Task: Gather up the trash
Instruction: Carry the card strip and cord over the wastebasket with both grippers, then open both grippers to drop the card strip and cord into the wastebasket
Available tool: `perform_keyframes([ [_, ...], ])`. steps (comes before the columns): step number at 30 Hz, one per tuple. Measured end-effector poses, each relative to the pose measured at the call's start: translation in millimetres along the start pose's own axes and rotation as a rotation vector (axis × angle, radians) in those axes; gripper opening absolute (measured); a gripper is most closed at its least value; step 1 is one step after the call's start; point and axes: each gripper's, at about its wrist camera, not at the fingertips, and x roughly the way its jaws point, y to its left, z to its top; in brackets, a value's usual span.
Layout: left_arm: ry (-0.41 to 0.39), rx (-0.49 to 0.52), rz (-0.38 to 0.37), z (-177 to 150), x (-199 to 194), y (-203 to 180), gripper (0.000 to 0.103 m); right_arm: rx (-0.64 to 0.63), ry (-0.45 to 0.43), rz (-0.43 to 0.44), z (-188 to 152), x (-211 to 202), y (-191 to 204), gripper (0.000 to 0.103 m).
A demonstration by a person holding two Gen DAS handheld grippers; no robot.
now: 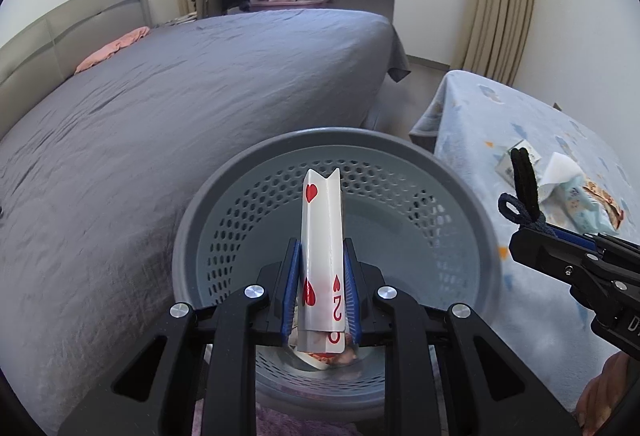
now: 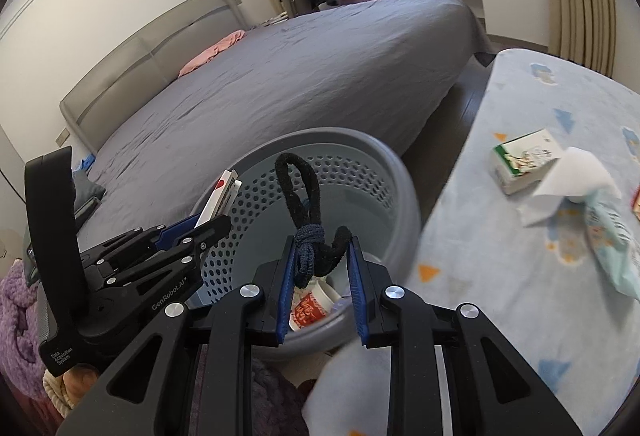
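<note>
Left gripper (image 1: 322,264) is closed on a curled stack of playing cards (image 1: 323,232), long axis pointing forward and up along the fingers, over the grey perforated bin (image 1: 224,204). Right gripper (image 2: 322,256) is partly closed, pinching knotted hair ties (image 2: 308,236); the black loop stands upright above the bin's mouth. A red-printed paper cup (image 2: 310,306) lies in the bin. On the worktop (image 2: 480,276) to the right: a small carton (image 2: 524,160) and a tissue pack (image 2: 608,236), close together.
</note>
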Motion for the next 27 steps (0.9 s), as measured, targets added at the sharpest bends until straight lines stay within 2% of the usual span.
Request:
perform_keyframes([
  [10, 0.026, -0.042, 0.006, 1, 17, 19, 0.024, -0.004, 0.034, 0.012, 12, 34, 7, 0.025],
  [13, 0.027, -0.054, 0.009, 0, 18, 23, 0.024, -0.006, 0.035, 0.008, 15, 38, 7, 0.032],
  [14, 0.028, -0.059, 0.011, 0, 18, 24, 0.028, -0.007, 0.033, 0.007, 15, 38, 8, 0.037],
  [15, 0.030, -0.064, 0.012, 0, 19, 26, 0.036, -0.007, 0.029, 0.004, 14, 38, 9, 0.040],
  [16, 0.030, -0.071, 0.017, 0, 19, 28, 0.048, -0.010, 0.027, -0.002, 12, 37, 9, 0.041],
  [18, 0.020, -0.081, 0.029, -1, 17, 32, 0.058, -0.013, 0.026, -0.013, 11, 37, 10, 0.042],
  [23, 0.018, -0.086, 0.039, -2, 14, 34, 0.059, -0.010, 0.032, -0.022, 9, 37, 11, 0.044],
  [27, 0.014, -0.092, 0.051, -4, 11, 38, 0.064, -0.009, 0.033, -0.029, 7, 36, 13, 0.045],
])
